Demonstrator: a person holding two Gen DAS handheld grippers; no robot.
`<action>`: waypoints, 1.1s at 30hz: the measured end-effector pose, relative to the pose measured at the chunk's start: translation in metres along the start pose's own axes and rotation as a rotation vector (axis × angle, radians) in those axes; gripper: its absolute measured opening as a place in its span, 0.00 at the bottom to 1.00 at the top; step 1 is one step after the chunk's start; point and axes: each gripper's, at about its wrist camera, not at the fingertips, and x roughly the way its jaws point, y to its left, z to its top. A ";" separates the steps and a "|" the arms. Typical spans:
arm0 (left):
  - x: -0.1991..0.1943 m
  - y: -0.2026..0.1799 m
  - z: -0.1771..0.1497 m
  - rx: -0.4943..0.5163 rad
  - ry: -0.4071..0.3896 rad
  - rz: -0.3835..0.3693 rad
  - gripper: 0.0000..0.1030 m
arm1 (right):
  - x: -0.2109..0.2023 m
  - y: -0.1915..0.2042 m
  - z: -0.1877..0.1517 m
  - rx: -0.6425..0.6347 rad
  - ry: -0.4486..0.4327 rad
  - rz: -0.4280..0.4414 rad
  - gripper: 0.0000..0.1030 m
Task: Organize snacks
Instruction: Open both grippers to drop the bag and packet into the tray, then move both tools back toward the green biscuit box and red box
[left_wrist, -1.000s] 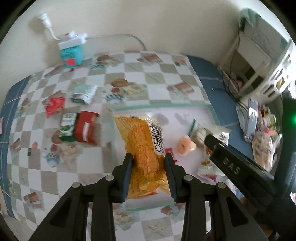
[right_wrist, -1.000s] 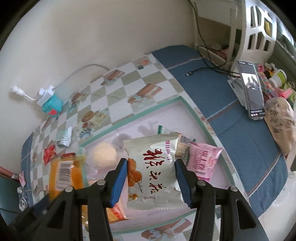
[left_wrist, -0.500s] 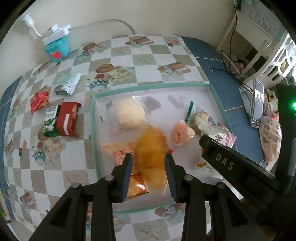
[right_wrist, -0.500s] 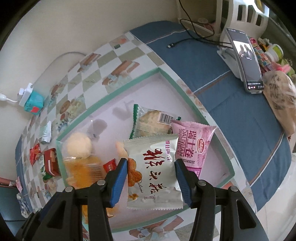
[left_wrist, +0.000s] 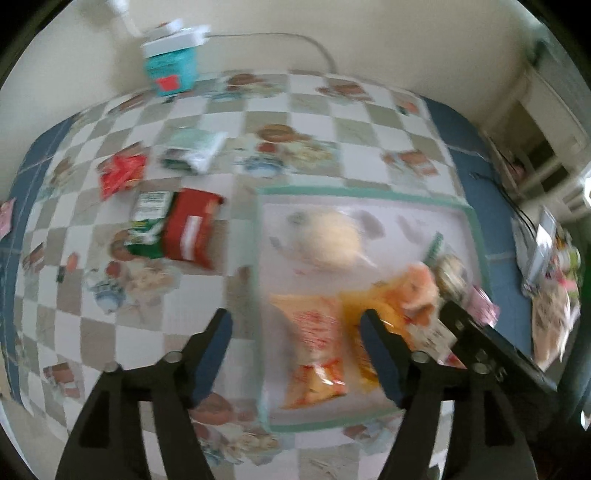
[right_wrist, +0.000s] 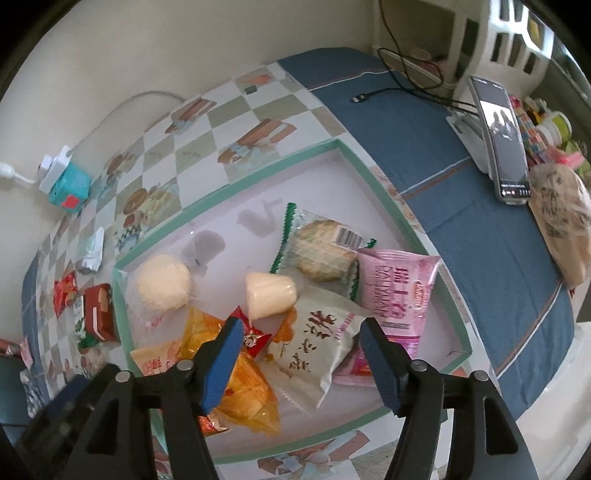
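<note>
Hovering above the green-rimmed tray (right_wrist: 354, 155), the right gripper (right_wrist: 301, 354) had its fingers spread and empty, the white rice-cracker packet (right_wrist: 317, 347) lying loose below among the gathered snacks. The left gripper (left_wrist: 295, 347), likewise spread, faced the red box (left_wrist: 192, 229) at ten o'clock, probably next to collect.

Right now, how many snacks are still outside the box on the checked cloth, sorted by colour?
Red: 2, the red packet and the red box
Green: 1, the green carton
Pale green and white: 1, the pale packet
Total: 4
</note>
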 end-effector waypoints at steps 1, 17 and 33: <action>0.000 0.006 0.002 -0.014 -0.004 0.011 0.75 | -0.001 0.004 -0.001 -0.014 -0.003 -0.003 0.69; 0.000 0.132 0.029 -0.284 -0.054 0.108 0.89 | -0.012 0.098 -0.013 -0.208 -0.068 0.068 0.79; 0.031 0.190 0.062 -0.364 -0.039 0.081 0.89 | 0.007 0.207 -0.018 -0.373 -0.082 0.173 0.79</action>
